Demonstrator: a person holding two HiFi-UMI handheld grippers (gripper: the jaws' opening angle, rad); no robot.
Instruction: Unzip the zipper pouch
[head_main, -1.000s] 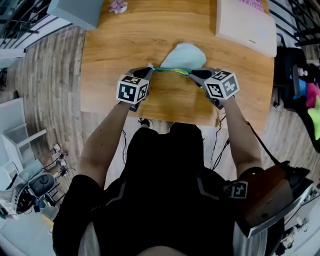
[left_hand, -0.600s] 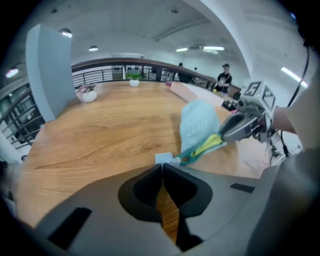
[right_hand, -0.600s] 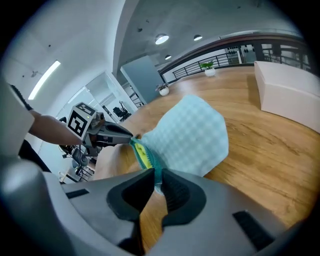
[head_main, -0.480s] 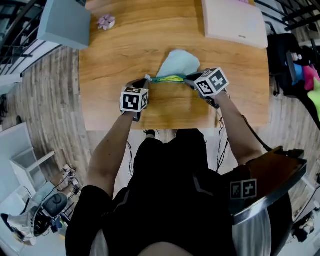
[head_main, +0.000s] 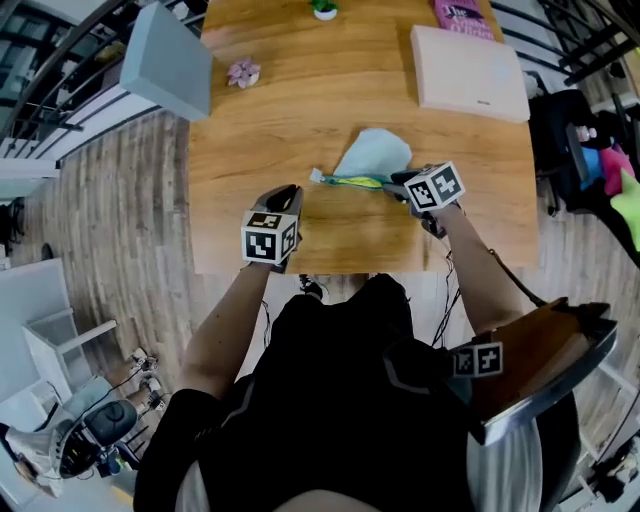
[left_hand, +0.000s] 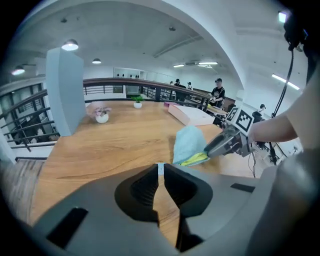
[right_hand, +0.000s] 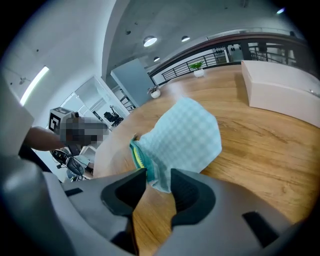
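Observation:
A pale blue-green zipper pouch (head_main: 373, 155) lies on the wooden table (head_main: 250, 130), its yellow-green zipper edge (head_main: 350, 182) along the near side and open. A white end tab (head_main: 315, 177) sticks out at the zipper's left. My left gripper (head_main: 292, 190) is shut and empty, a short way left of that tab; in the left gripper view the pouch (left_hand: 189, 142) lies beyond my left gripper (left_hand: 160, 172). My right gripper (head_main: 398, 180) is at the zipper's right end. Its jaws have just been opening, and the pouch's corner (right_hand: 152, 172) sits loosely between the jaws of my right gripper (right_hand: 159, 175).
A white box (head_main: 470, 72) stands at the table's far right, with a pink book (head_main: 460, 12) behind it. A small pink flower pot (head_main: 243, 72) and a green plant (head_main: 323, 8) are at the far left. A grey panel (head_main: 165, 72) leans off the left edge.
The left gripper has come off the pouch's left end and drawn back toward the near edge. The pouch no longer hangs stretched between the grippers. The right jaws stand wider.

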